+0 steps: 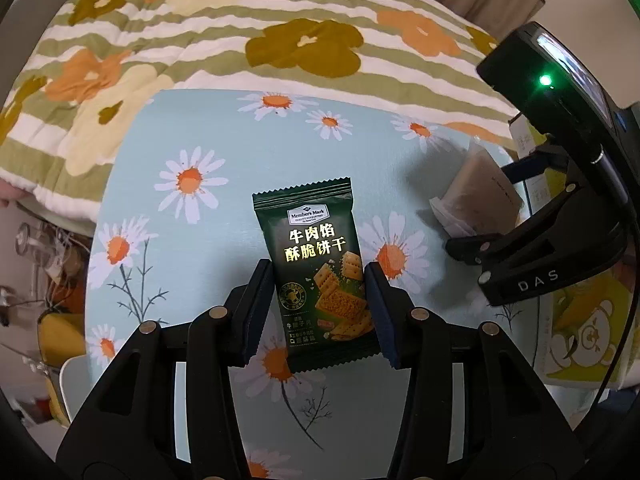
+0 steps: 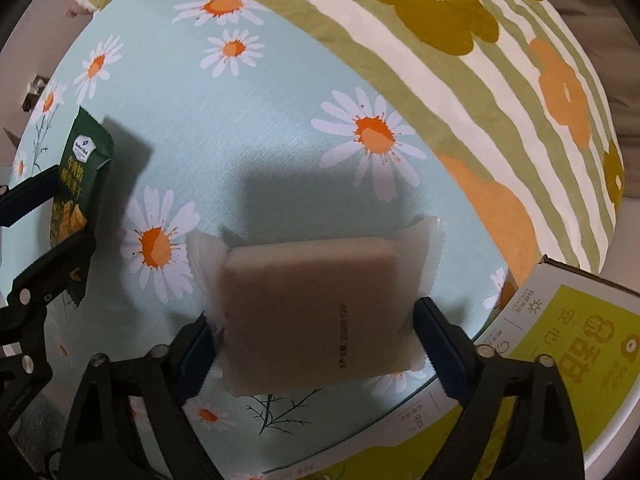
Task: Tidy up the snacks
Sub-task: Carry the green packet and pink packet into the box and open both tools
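Observation:
My left gripper [image 1: 318,304] is shut on a dark green cracker packet [image 1: 320,272], held upright above the daisy-print table [image 1: 200,248]. The packet also shows at the left of the right wrist view [image 2: 78,192], between the left gripper's fingers [image 2: 60,248]. My right gripper [image 2: 316,340] is shut on a frosted white packet with a brown snack inside [image 2: 312,312], held above the table [image 2: 240,128]. In the left wrist view that packet [image 1: 480,196] and the right gripper [image 1: 532,248] are at the right.
A yellow-green cardboard box [image 2: 560,360] stands at the table's right edge, also in the left wrist view [image 1: 580,332]. A striped flowered quilt [image 1: 240,40] lies behind the table. Clutter [image 1: 48,272] sits off the table's left edge.

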Demonstrator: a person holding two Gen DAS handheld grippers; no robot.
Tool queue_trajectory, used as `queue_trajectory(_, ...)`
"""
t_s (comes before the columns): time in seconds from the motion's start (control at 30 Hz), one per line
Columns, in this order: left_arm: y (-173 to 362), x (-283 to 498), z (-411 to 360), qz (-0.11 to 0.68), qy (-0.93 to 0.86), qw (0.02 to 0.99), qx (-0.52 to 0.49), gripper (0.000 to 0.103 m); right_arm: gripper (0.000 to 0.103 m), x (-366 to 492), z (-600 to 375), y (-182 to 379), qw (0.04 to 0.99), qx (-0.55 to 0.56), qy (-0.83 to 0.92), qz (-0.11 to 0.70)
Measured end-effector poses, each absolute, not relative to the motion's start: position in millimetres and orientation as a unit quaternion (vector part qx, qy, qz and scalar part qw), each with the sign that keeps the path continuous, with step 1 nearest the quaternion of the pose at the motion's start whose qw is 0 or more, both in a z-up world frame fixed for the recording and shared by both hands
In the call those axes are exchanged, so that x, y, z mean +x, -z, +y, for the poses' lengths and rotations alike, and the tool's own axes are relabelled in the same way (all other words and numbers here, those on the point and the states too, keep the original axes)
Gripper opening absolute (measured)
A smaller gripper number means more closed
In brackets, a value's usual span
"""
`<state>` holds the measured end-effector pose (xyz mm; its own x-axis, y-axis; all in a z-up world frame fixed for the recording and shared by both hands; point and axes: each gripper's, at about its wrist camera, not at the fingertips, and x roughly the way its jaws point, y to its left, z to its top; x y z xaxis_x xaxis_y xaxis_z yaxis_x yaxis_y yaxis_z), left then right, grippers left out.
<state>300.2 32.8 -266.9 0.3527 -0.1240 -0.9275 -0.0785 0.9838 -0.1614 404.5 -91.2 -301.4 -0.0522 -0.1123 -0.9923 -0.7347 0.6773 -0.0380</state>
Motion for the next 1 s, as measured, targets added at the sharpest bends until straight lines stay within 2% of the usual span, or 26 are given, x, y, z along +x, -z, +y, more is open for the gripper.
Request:
queue_trajectory(0.23,253,293,41,0.559,0.024,0.823,-0.094,0.043,0.069,391,-98,282,0.651,-0.274,-0.252,0.662)
queue_trajectory(0.37,236,291,45,0.548,0.032,0.832,-0.086,0.043,0.068,385,-101,262,0.671,-0.225,-0.257,0.658)
queue_trajectory(0.67,174,291,41,0.508,0.076,0.855,-0.069,0.043,0.068,371,-124,176,0.745,-0.125,-0.236,0.612)
queue_trajectory(1.0,117,302,-16,0.463,0.179,0.867,-0.028,0.043,0.068,340,-194,93,0.811,-0.05,-0.162,0.559)
